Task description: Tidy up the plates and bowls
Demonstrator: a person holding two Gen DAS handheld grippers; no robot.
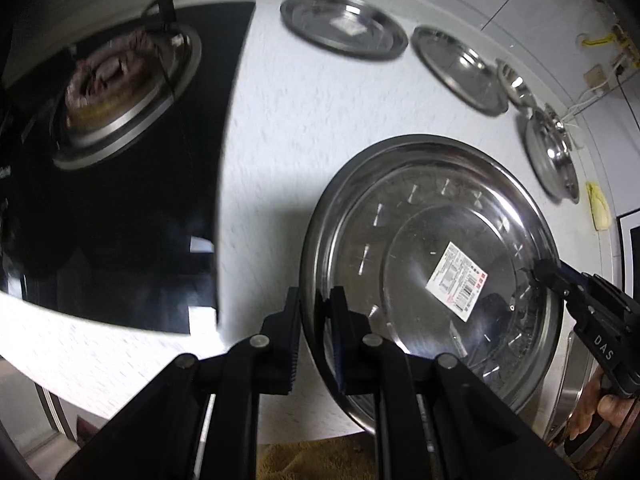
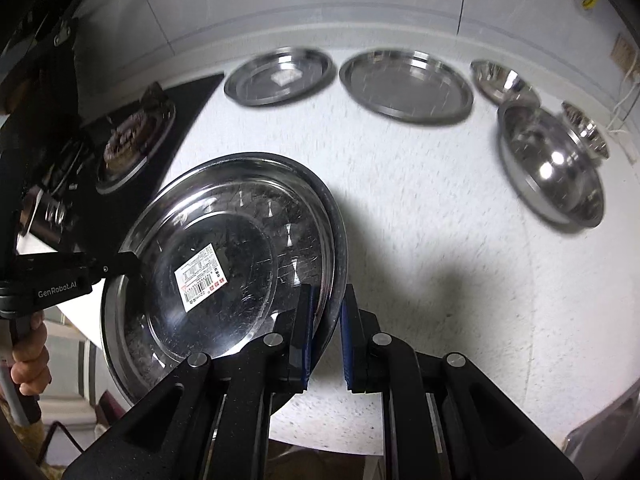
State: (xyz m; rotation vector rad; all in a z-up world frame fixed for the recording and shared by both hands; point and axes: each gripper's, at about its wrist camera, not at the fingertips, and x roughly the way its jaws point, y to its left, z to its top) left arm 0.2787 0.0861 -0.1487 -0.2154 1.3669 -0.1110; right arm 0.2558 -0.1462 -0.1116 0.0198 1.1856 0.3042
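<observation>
step: both claws carry 1 big steel plate, judged mid-transfer toward a stack spot.
left claw: pinching the plate's rim, pointing steeply down.
right claw: pinching the opposite rim, also angled steeply down.
plate position: tilted, over the white worktop, just beside the stove burner.
other ware: 2 plates and bowls along the worktop's far edge, well apart from the burner.
next: judged, level the plate, set down, release both together.
</observation>
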